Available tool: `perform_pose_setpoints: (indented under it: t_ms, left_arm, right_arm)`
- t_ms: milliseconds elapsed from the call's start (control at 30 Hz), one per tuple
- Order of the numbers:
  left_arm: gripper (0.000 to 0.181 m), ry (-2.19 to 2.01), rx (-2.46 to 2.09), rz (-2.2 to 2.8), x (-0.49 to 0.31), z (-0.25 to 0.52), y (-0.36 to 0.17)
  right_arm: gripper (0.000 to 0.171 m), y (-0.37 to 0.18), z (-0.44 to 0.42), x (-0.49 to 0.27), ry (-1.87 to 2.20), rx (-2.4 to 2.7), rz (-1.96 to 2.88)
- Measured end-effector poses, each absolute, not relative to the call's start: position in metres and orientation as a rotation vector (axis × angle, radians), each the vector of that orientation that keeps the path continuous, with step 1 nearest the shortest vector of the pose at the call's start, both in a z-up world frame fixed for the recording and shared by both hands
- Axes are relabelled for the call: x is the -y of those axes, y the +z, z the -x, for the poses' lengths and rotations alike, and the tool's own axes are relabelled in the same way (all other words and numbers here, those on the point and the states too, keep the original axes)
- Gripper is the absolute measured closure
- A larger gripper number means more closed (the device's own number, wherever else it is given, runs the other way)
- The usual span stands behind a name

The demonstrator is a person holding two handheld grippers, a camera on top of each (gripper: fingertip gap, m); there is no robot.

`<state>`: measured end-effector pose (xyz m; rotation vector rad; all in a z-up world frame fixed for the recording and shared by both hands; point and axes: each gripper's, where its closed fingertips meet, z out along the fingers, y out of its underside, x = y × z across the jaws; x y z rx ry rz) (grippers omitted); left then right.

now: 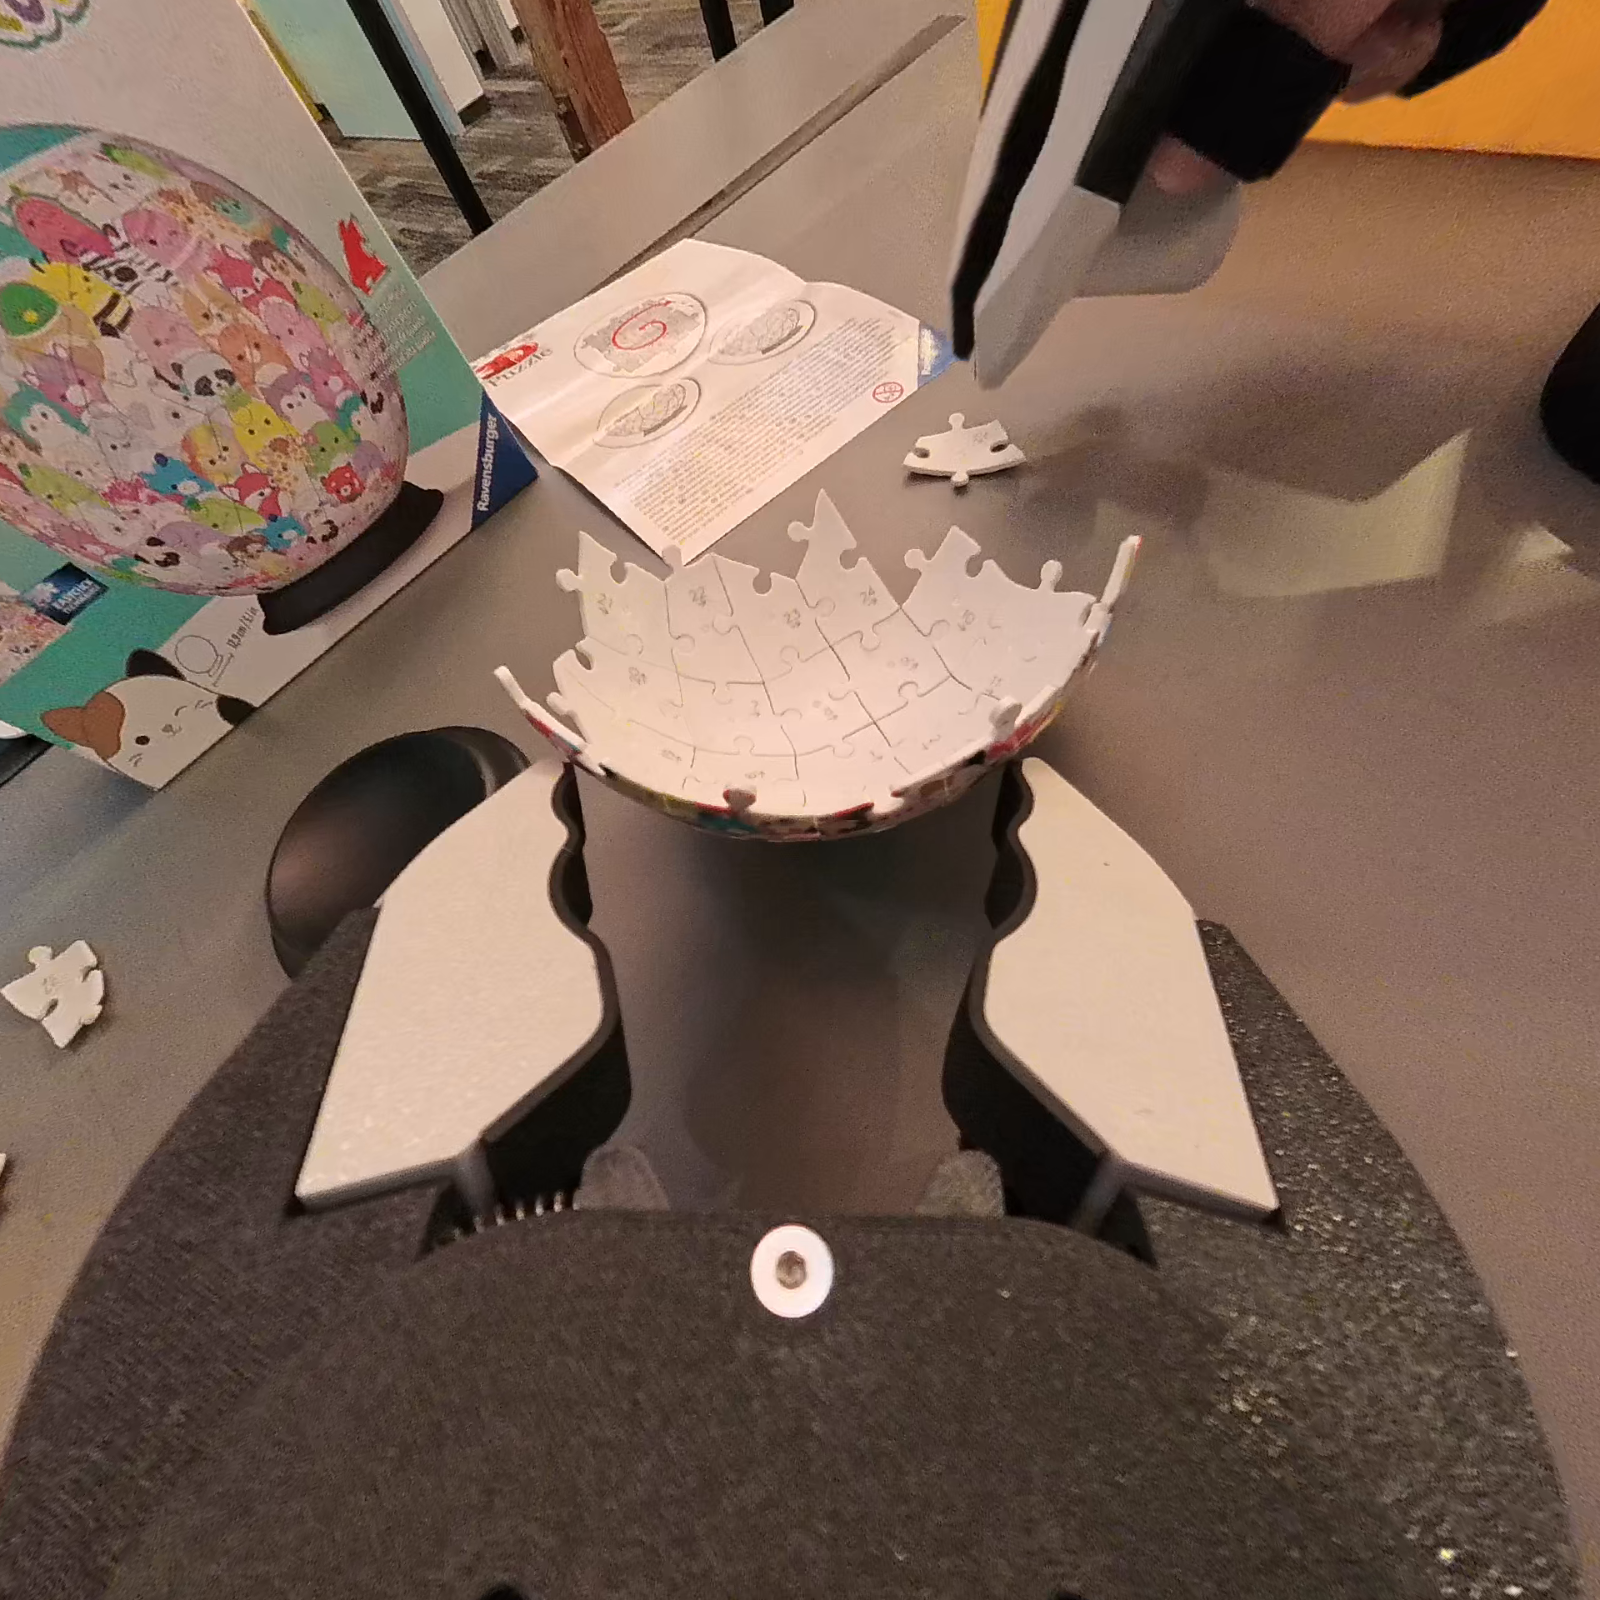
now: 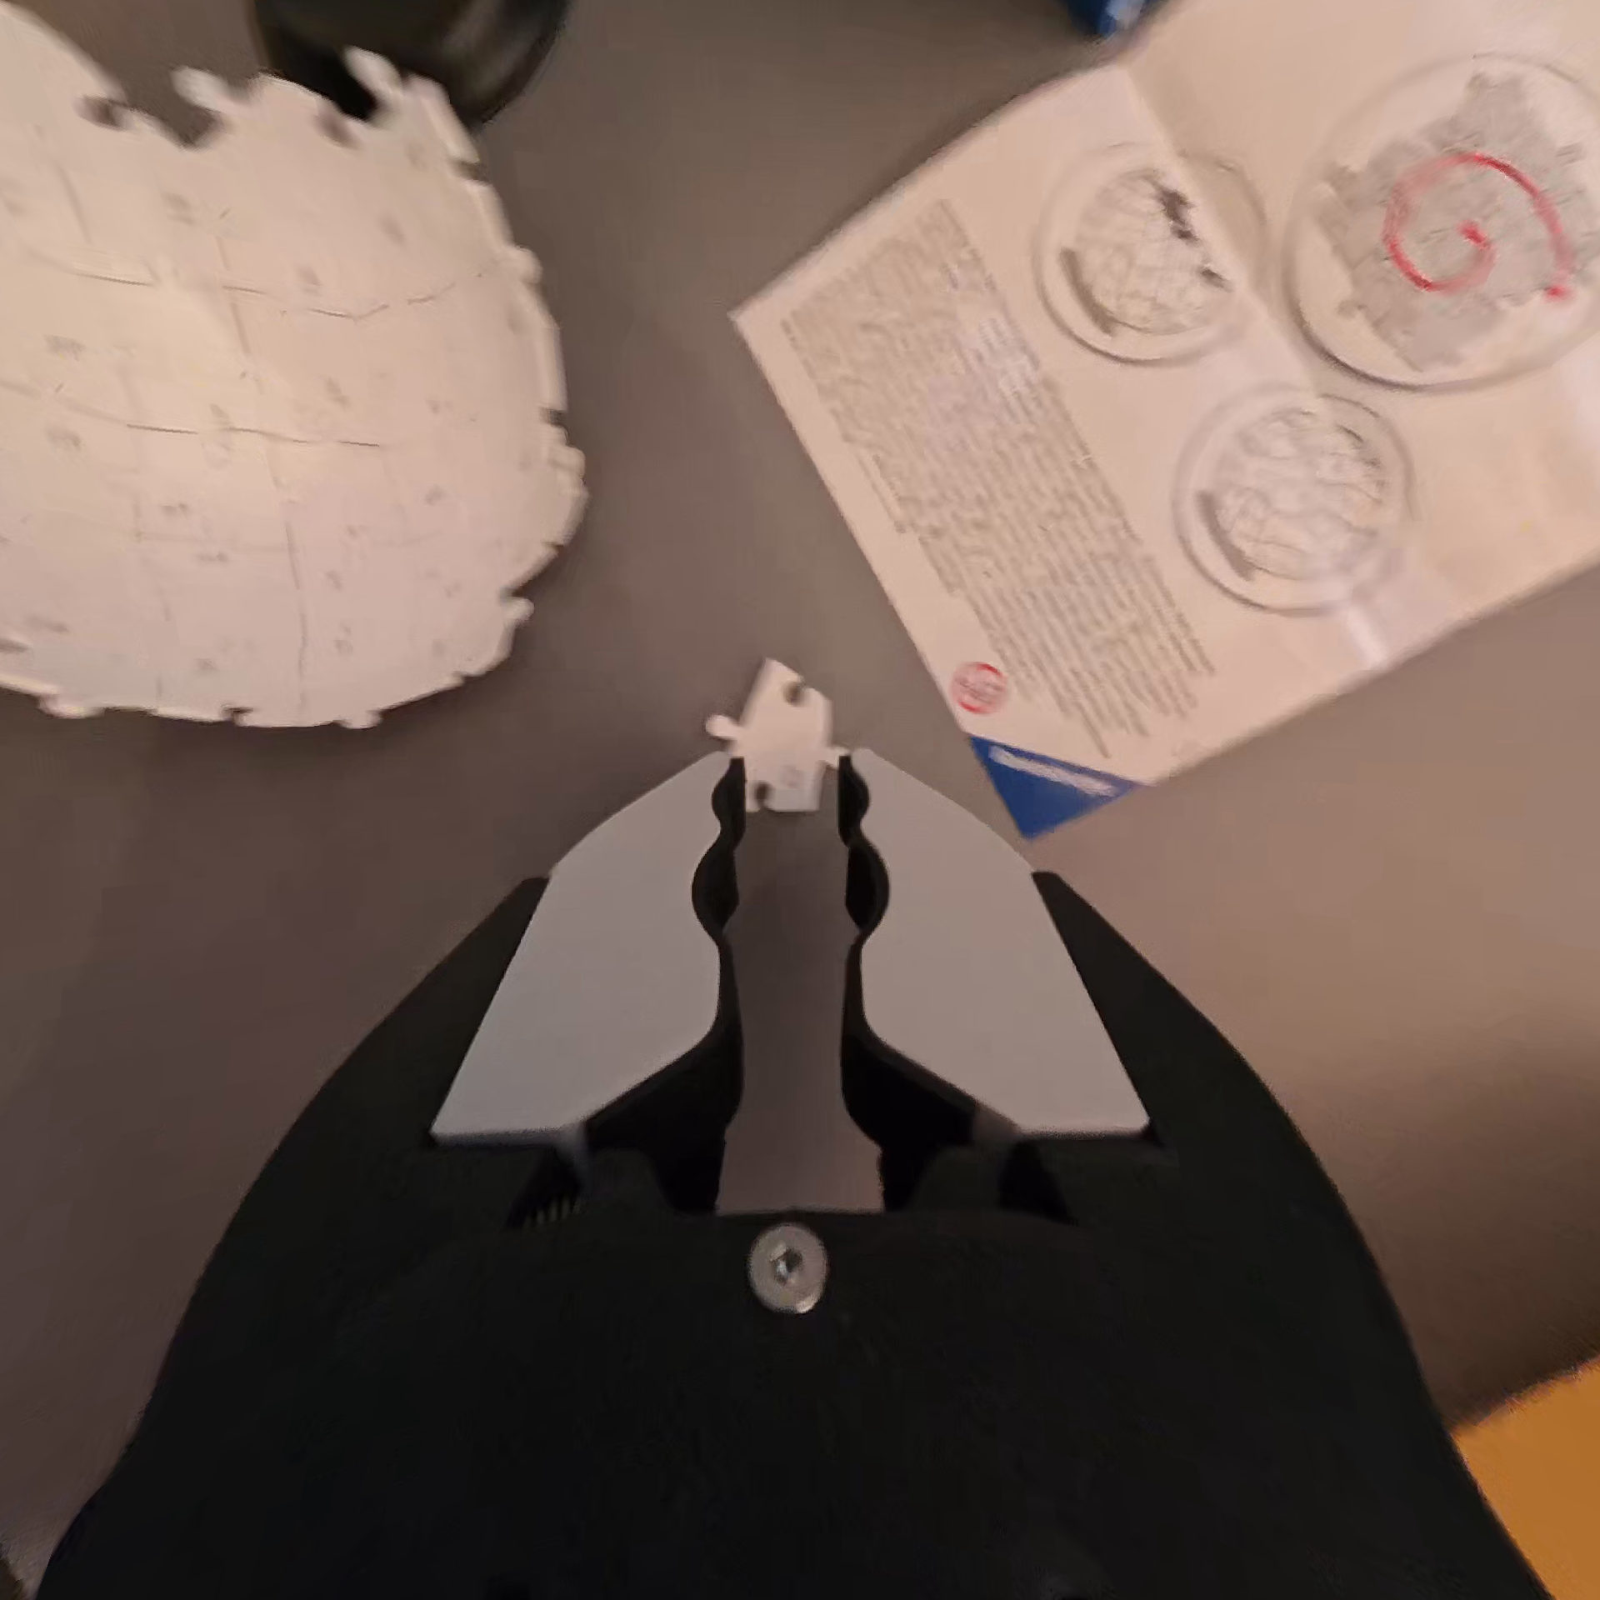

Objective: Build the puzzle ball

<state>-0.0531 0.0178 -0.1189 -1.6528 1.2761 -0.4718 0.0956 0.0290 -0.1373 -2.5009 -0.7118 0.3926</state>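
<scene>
The half-built puzzle ball (image 1: 822,684) is a white bowl of joined pieces, open side up, on the grey table. My left gripper (image 1: 788,779) is open wide, with its fingertips (image 1: 563,783) at either side of the bowl's near lower edge. I cannot tell if they touch it. My right gripper (image 2: 788,762) is open with a narrow gap and hovers just above a loose white piece (image 2: 779,745) lying flat on the table. In the left wrist view this gripper (image 1: 974,359) hangs above that piece (image 1: 964,446), right of the bowl. The bowl also shows in the right wrist view (image 2: 260,416).
The puzzle box (image 1: 199,390) stands at the left. An instruction sheet (image 1: 727,381) lies behind the bowl, also in the right wrist view (image 2: 1212,390). A black round stand (image 1: 381,822) sits left of my left fingers. Another loose piece (image 1: 56,991) lies at the far left. The grippers' ends are close to 15 cm from one another. To reach the loose piece (image 1: 56,991) in a straight line is about 20 cm for my left fingers, about 35 cm for my right.
</scene>
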Motion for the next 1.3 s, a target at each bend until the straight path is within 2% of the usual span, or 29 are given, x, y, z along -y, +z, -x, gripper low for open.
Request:
perform_pose_setpoints:
  t_ms: [133,233,333,433,667,733,800,933,1033,1300]
  left_arm:
    - [0.091,-0.459,-1.281,1.644,-0.018,0.051,-0.117]
    - [0.091,-0.455,-1.281,1.643,-0.019,0.051,-0.116]
    - [0.091,-0.448,-1.283,1.646,-0.02,0.051,-0.117]
    - [0.091,-0.45,-1.28,1.648,-0.021,0.052,-0.117]
    - [0.091,-0.449,-1.281,1.638,-0.023,0.049,-0.115]
    - [0.091,-0.441,-1.283,1.634,-0.024,0.048,-0.114]
    - [0.092,-0.43,-1.287,1.629,-0.024,0.048,-0.114]
    - [0.092,-0.425,-1.288,1.63,-0.025,0.049,-0.116]
    - [0.092,-0.422,-1.285,1.626,-0.025,0.049,-0.116]
    - [0.092,-0.441,-1.258,1.627,-0.029,0.053,-0.114]
  right_arm:
    - [0.146,-0.128,-0.052,-0.024,0.614,0.79,2.407]
    - [0.138,-0.124,-0.039,-0.041,0.597,0.757,2.348]
    - [0.137,-0.116,-0.032,-0.058,0.539,0.796,2.231]
    - [0.154,-0.114,-0.018,-0.054,0.495,0.993,2.126]
    - [0.162,-0.132,-0.012,-0.047,0.461,1.225,2.252]
    - [0.158,-0.128,-0.018,-0.056,0.415,1.216,2.276]
    - [0.143,-0.122,-0.02,-0.064,0.488,1.137,2.314]
    - [0.138,-0.119,-0.017,-0.074,0.715,0.998,2.355]
    - [0.138,-0.135,-0.019,-0.075,0.741,1.031,2.424]
    - [0.154,-0.153,-0.012,-0.056,0.794,1.187,2.545]
